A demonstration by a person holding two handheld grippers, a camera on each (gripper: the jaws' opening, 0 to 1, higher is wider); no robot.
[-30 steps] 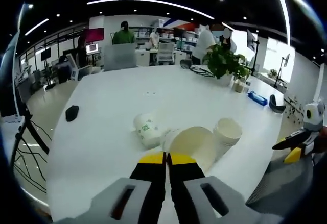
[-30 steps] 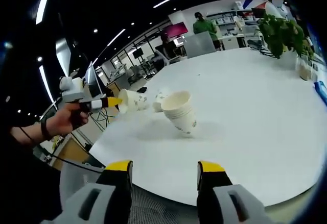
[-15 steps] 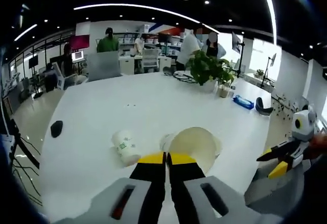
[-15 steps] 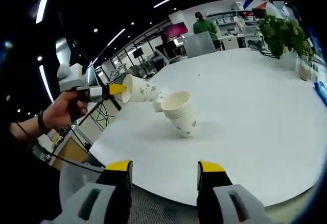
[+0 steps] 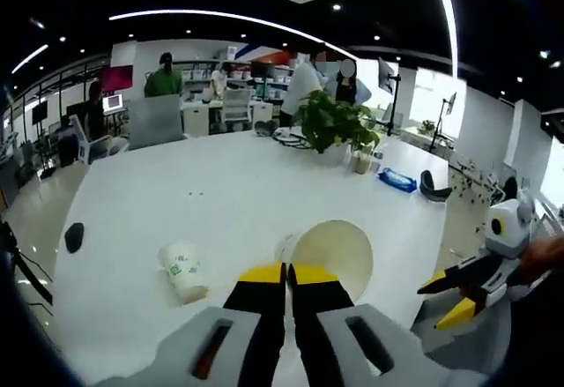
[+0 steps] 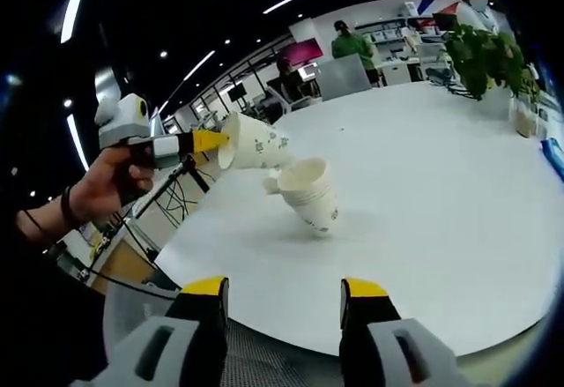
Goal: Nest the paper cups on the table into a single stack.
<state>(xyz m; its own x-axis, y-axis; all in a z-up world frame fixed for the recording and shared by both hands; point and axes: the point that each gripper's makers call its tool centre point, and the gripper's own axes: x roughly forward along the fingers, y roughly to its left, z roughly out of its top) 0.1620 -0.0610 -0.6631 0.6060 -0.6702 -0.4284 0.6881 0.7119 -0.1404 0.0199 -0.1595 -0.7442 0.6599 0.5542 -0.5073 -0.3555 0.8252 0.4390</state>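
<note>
My left gripper (image 5: 286, 272) is shut on the rim of a white paper cup (image 5: 337, 255), whose open mouth faces the camera. In the right gripper view the left gripper (image 6: 210, 141) holds this cup (image 6: 257, 147) in the air on its side, up and left of a tilted stack of paper cups (image 6: 310, 195) on the white table (image 6: 423, 184). One loose cup (image 5: 183, 272) with green print lies on its side on the table. My right gripper (image 6: 284, 288) is open with nothing between its fingers, near the table's edge, and appears as the right gripper (image 5: 434, 306) in the left gripper view.
A potted plant (image 5: 330, 122) stands at the far side of the table, with a blue object (image 5: 395, 181) near it. A black mouse (image 5: 74, 235) lies at the left. A person's hand (image 6: 106, 189) grips the left gripper. Desks and people fill the background.
The left gripper has lifted its cup and carried it rightward to near the stack. The right gripper has stayed still and open.
</note>
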